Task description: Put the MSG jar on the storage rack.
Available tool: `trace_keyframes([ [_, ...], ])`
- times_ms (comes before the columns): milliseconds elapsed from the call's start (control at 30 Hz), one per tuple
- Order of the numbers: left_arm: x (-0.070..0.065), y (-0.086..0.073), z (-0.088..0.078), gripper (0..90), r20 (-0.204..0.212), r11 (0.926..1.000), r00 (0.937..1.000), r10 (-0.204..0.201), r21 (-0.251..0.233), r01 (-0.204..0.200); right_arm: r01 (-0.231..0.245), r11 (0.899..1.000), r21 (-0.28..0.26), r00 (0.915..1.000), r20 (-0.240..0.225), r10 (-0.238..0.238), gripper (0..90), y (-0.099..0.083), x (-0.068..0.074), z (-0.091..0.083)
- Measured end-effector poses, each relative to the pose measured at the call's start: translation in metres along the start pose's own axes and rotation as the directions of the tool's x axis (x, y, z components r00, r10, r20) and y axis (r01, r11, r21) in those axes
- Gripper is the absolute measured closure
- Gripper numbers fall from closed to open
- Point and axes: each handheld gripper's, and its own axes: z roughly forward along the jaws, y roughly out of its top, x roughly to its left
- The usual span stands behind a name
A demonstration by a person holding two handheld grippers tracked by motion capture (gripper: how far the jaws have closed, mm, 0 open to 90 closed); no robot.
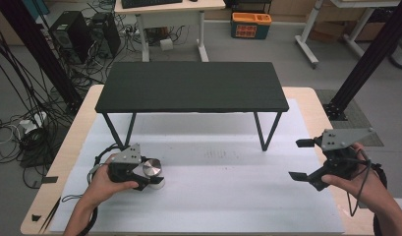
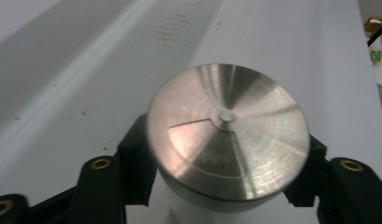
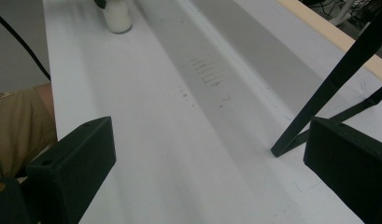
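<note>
Currently your left gripper (image 1: 150, 181) has its jaws closed on the white body of a jar (image 2: 226, 140), just below its round metal lid (image 1: 152, 167); the jar stands at the near left of the white mat (image 1: 213, 196), in front of the left legs of the small black table (image 1: 188, 86). In the left gripper view the two black pads press the sides from left and right, with the lid overhanging them, so the grip appears to sit high on the body. Keep that squeeze steady and even; the smooth wall may slip if you relax, and a hard pinch could tip the jar toward the open side. Hold the jar upright throughout any lift, raise it straight up before travelling, and avoid twisting your wrist, since the lid's seating cannot be judged from these views. If the destination is the black table top, clear its near edge with margin and watch the slanted leg (image 3: 328, 88) on the way. Your right gripper (image 1: 301, 160) hovers at the near right of the mat with its jaws spread wide and nothing between them; keep it well apart from the jar's path, or bring it in only to steady the body from the opposite side.
</note>
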Motion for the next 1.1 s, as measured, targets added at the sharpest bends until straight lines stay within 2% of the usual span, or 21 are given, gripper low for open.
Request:
trace_keyframes([
  [333,-0.004,0.006,-0.001,42.4,-0.008,0.9997,0.9998,0.016,0.019,-0.016,0.002,1.0,0.001,0.9999,-0.011,-0.002,2.3,0.001,0.001,0.002],
  [433,-0.004,0.008,-0.007,42.4,-0.002,1.0,1.0,0.007,0.003,-0.007,0.0,1.0,0.001,0.9999,-0.015,0.0,2.2,0.0,0.001,0.002],
  [567,-0.007,0.02,-0.019,42.5,-0.009,0.9997,0.9997,0.023,-0.006,-0.023,-0.003,1.0,-0.001,0.9998,-0.018,0.003,2.2,-0.003,0.002,0.002],
  [600,-0.009,0.031,-0.029,42.4,-0.01,0.9993,0.9993,0.036,-0.006,-0.036,-0.005,1.0,-0.001,0.9998,-0.019,0.005,2.2,-0.004,0.002,0.002],
  [633,-0.009,0.031,-0.029,42.4,-0.01,0.9993,0.9993,0.036,-0.006,-0.036,-0.004,1.0,-0.001,0.9998,-0.02,0.004,2.2,-0.004,0.002,0.002],
  [767,-0.012,0.059,-0.05,42.4,-0.003,0.998,0.998,0.062,-0.013,-0.063,-0.004,1.0,-0.005,0.9997,-0.025,0.004,2.2,-0.006,0.002,0.004],
  [933,-0.015,0.094,-0.075,42.4,-0.005,0.9936,0.995,0.099,-0.054,-0.1,0.0,1.0,-0.002,0.9991,-0.043,0.0,2.2,-0.008,0.001,0.009],
  [1000,-0.016,0.105,-0.081,42.4,-0.017,0.9926,0.9946,0.103,-0.064,-0.103,0.003,1.0,0.003,0.9986,-0.052,-0.002,2.2,-0.007,0.001,0.012],
  [1033,-0.016,0.12,-0.089,42.4,-0.023,0.9913,0.9934,0.113,-0.067,-0.114,0.004,1.0,0.001,0.9984,-0.057,-0.004,2.2,-0.007,0.001,0.014],
  [1067,-0.016,0.12,-0.089,42.4,-0.023,0.9913,0.9934,0.113,-0.067,-0.114,0.006,1.0,0.002,0.9982,-0.059,-0.006,2.2,-0.007,0.001,0.015],
  [1100,-0.015,0.13,-0.093,42.4,-0.021,0.99,0.9923,0.122,-0.069,-0.123,0.006,1.0,0.002,0.9982,-0.059,-0.006,2.2,-0.007,0.001,0.015],
])
